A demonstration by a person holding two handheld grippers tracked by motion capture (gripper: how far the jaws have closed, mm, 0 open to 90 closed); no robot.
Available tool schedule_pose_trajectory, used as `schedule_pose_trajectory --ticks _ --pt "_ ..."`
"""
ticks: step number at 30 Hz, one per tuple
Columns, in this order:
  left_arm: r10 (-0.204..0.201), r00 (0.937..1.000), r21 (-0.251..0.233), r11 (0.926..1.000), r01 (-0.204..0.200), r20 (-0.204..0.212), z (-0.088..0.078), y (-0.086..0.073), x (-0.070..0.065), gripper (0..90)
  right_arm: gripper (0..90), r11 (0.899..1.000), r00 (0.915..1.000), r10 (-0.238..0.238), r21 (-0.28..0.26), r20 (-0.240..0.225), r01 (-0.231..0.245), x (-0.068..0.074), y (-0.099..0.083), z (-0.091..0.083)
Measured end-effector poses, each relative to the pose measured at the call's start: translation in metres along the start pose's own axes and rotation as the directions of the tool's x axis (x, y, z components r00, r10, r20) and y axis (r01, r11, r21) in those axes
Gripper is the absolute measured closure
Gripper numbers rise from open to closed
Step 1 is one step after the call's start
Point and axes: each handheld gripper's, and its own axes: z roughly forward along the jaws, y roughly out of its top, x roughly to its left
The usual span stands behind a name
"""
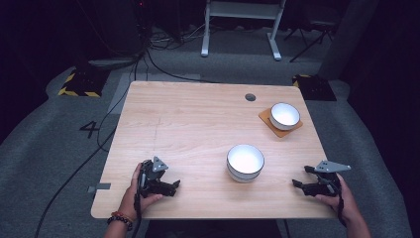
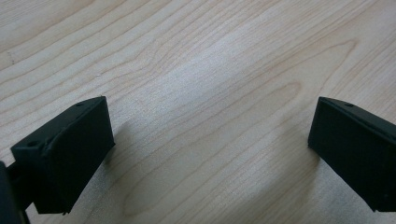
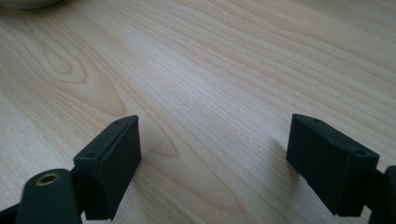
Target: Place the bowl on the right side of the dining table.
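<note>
Resting low on the counter [image 1: 198, 124], left tongs [image 1: 174, 187] at seven o'clock and right tongs [image 1: 298, 184] at five, both spread wide, empty. Flanking the near white bowl [image 1: 245, 162], apparently readied for reaching; second bowl [image 1: 285, 115] on orange coaster [image 1: 267, 120] at two o'clock.

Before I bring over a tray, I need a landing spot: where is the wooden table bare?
The far left of the wooden table, from its back edge down to the left gripper, is bare. A narrower strip lies between that gripper and the near white bowl. The right side is crowded: that bowl, the far white bowl on its orange coaster, the right gripper.
</note>
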Motion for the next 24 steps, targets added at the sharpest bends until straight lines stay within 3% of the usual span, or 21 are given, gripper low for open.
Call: schedule_pose_trajectory --ticks 24 --pt "0.004 1.0 0.001 1.0 -0.004 0.002 0.0001 0.0 0.0002 0.2 18.0 1.0 1.0 0.0 -0.005 -0.008 0.0 0.001 -0.0016 -0.0011"
